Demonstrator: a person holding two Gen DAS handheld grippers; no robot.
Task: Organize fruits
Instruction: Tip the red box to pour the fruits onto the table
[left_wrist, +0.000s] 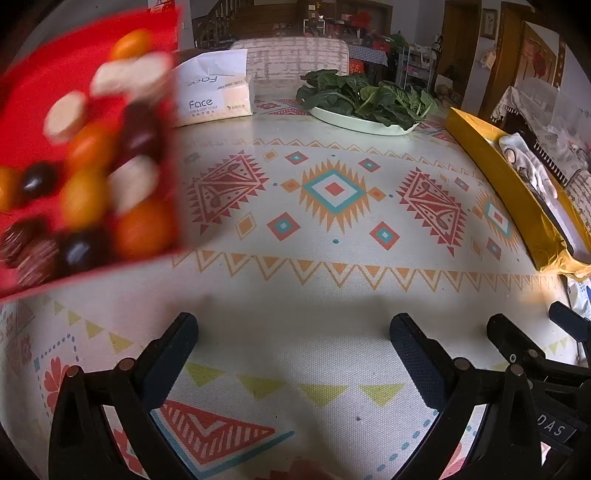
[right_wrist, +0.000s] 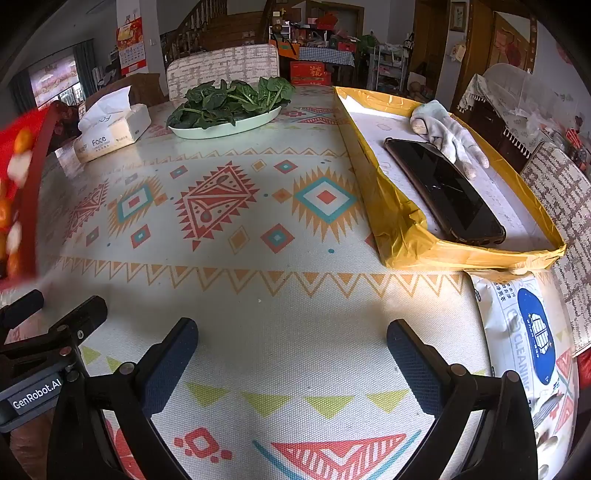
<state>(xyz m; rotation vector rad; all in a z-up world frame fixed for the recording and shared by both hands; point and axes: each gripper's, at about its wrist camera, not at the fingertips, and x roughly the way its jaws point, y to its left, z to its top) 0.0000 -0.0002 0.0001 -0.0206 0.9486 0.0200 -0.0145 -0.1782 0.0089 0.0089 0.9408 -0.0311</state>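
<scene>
Both my tools hang empty over the patterned desk cloth (left_wrist: 332, 325): the left tool (left_wrist: 293, 354) and the right tool (right_wrist: 291, 350) have jaws spread wide. The shallow red tray (left_wrist: 44, 74) sits tilted at far left, blurred, carrying what look like small orange, dark and white fruits (left_wrist: 88, 147). A pale oval plate of spinach leaves (right_wrist: 225, 127) lies beyond.

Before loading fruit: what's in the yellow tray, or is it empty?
Not empty: the yellow tray holds a dark phone and a pale glove.
</scene>
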